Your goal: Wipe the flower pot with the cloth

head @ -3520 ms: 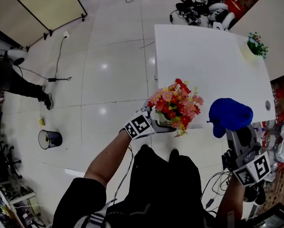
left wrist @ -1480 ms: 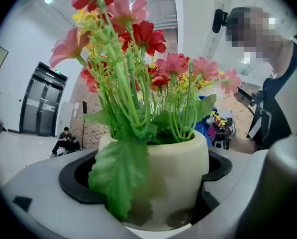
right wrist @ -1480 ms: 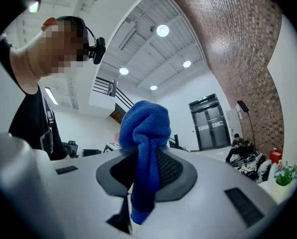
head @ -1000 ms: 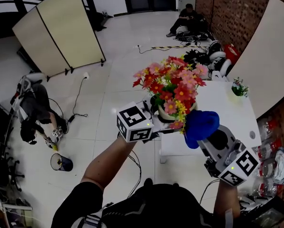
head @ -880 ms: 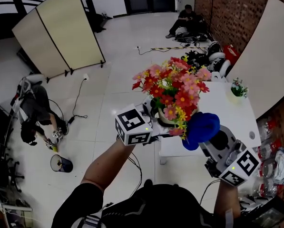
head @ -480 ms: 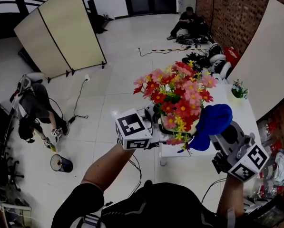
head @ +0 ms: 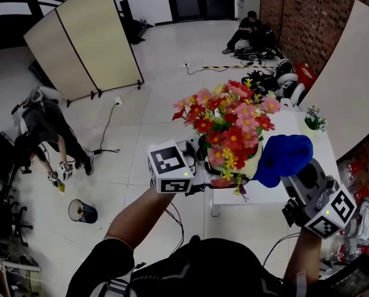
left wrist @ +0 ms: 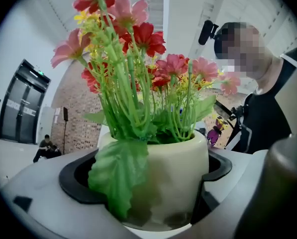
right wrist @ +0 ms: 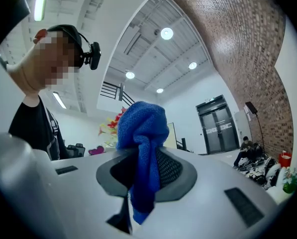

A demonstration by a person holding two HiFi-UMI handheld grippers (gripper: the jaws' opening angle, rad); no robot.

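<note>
Your left gripper (head: pixel 203 172) has its jaws closed on the cream flower pot (left wrist: pixel 174 176), one jaw on each side of the pot's body, and holds it upright in the air in front of you. A green leaf (left wrist: pixel 117 176) droops over the pot's front, and red, pink and yellow flowers (head: pixel 229 124) spread above the rim. Your right gripper (head: pixel 290 177) has its jaws clamped on the blue cloth (right wrist: pixel 143 133). The cloth bunches into a rounded wad above the jaws, and a tail of it hangs down between them. In the head view that wad lies just beside the right side of the pot, at about the height of its rim; you cannot tell from these views whether the two are touching. Below and beyond both grippers stands a white table (head: pixel 298 129), with a small potted plant (head: pixel 313 119) near its far right corner. On the tiled floor to your left sits a dark bin (head: pixel 83 211), and farther left a person (head: pixel 42 125) bends over. Beyond them a folding screen (head: pixel 85 39) stands, and at the far end another person (head: pixel 252 28) sits on the floor by the brick wall (head: pixel 308 11).
</note>
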